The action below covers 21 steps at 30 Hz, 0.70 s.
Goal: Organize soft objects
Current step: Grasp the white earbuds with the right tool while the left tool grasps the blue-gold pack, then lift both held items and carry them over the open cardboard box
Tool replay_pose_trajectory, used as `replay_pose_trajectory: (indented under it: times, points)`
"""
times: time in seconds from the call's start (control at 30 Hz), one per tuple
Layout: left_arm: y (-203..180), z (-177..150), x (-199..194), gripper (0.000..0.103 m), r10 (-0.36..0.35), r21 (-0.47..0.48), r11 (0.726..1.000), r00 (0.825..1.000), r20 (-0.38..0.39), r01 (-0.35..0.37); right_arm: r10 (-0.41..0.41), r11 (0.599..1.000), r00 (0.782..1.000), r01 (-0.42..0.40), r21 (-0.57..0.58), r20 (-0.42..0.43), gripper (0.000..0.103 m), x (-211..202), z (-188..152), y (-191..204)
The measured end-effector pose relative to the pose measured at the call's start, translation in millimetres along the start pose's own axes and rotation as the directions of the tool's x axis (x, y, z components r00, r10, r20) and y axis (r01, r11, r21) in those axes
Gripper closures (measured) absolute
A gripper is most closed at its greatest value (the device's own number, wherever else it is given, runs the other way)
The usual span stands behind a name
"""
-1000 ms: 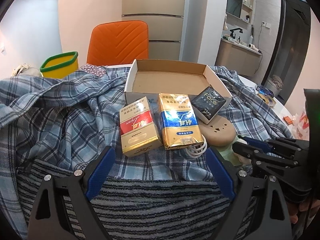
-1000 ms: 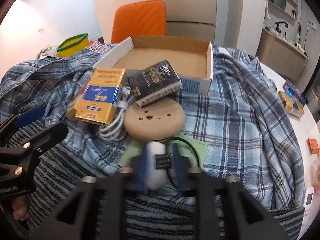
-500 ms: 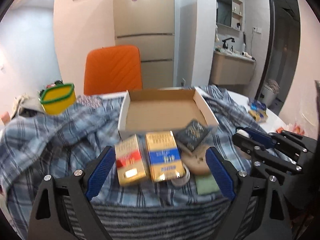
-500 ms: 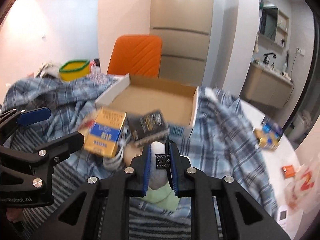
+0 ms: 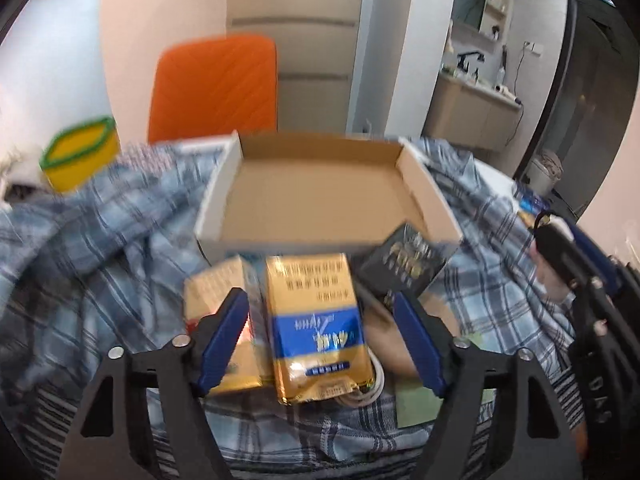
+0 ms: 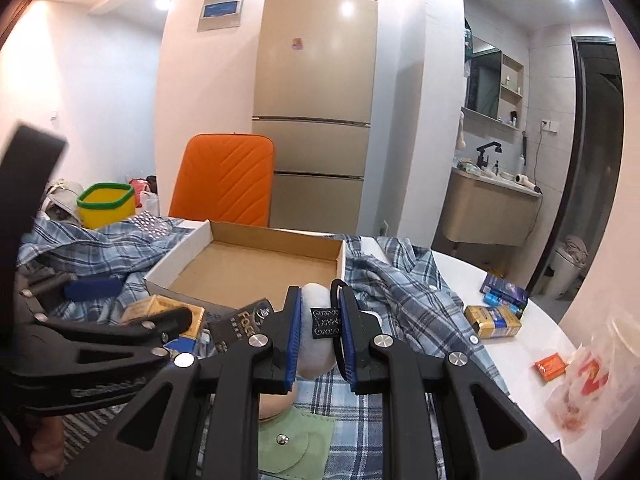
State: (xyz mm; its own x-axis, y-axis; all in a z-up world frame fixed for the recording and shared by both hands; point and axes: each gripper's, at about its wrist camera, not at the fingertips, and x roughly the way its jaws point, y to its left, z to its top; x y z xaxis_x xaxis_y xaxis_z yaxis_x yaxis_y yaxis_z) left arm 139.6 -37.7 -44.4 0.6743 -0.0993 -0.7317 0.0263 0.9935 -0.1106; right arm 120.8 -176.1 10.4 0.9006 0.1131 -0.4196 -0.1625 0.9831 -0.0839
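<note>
Kitchen clutter covers a white counter (image 6: pixel 516 344) draped with a plaid shirt (image 5: pixel 100 248). Nearest, the right gripper (image 6: pixel 318 330) has its jaws clenched on a white plush piece with a black tag (image 6: pixel 316 336), lifted above a green pouch (image 6: pixel 296 446). The left gripper (image 5: pixel 320 336) has its jaws closing around a gold-and-blue packet (image 5: pixel 316 332), pads apart from it, with a gold-and-red packet (image 5: pixel 212 292) just beside. Beyond lie a black packet (image 5: pixel 400 268), then an empty cardboard box (image 5: pixel 320 192), an orange chair (image 6: pixel 224 180) and a fridge (image 6: pixel 320 80).
</note>
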Motion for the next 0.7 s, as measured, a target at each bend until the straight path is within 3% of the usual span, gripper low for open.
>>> replay_pose_trajectory:
  times: [0.2,0.33,0.53,0.7]
  points:
    - [2.2,-6.4,16.2,0.034,-0.020,-0.013,1.000,0.998,-0.058,0.019,0.017,1.000,0.999,-0.017,0.002,-0.035,0.083,9.2,-6.9,0.4]
    - [2.2,-9.5,20.5,0.047,0.000,-0.018,1.000,0.997,-0.080,-0.001,0.023,1.000,0.999,-0.023,-0.004,-0.046,0.083,11.5,-9.4,1.8]
    - [4.5,-12.0,15.6,0.050,-0.013,-0.023,1.000,0.998,-0.058,0.011,0.034,0.999,0.997,-0.035,-0.003,-0.065,0.083,14.8,-10.5,2.9]
    - [6.1,-13.5,1.0,0.050,-0.052,-0.022,0.998,0.999,0.017,0.052,0.041,0.999,0.997,-0.040,0.017,-0.066,0.083,14.5,-11.9,-0.7]
